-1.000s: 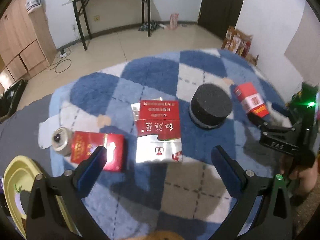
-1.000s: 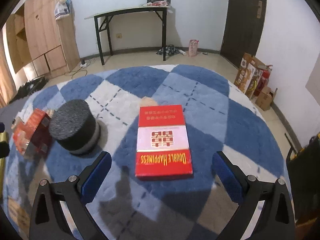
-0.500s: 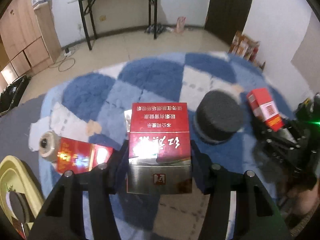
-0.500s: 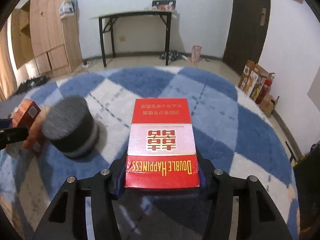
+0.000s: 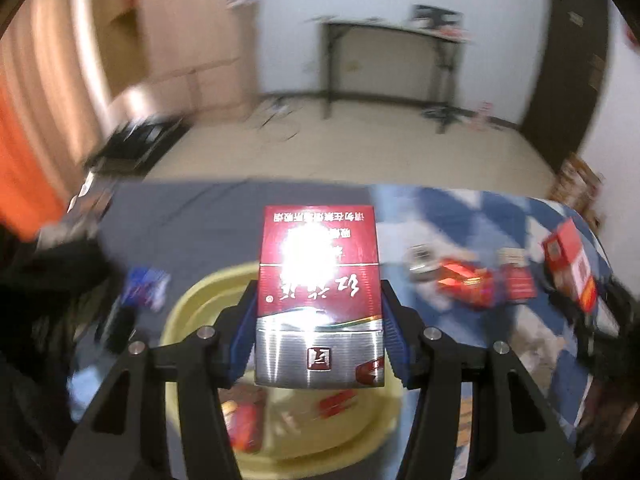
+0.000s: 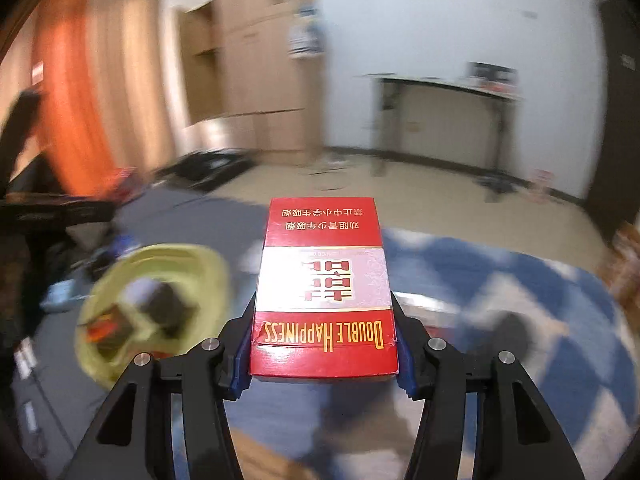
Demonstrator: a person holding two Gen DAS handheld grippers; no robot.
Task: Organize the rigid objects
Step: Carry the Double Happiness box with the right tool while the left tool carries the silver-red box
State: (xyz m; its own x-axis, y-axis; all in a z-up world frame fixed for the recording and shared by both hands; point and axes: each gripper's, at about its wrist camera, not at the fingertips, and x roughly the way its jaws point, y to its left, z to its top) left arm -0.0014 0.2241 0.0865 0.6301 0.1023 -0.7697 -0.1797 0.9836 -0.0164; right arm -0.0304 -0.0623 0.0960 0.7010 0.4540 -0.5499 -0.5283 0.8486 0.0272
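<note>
My left gripper is shut on a red and silver carton and holds it in the air over a yellow basin. Small red packs lie inside the basin. My right gripper is shut on a red and white carton marked Double Happiness, held in the air to the right of the same yellow basin. Both views are blurred by motion.
Several red boxes and a small round tin lie on the blue checked rug at the right. Dark items lie on the grey floor left of the basin. A wooden wardrobe and a black table stand at the back.
Both grippers, each gripping its carton, have lifted off the rug and swung left. The yellow basin has come under the left gripper and into the right view.
</note>
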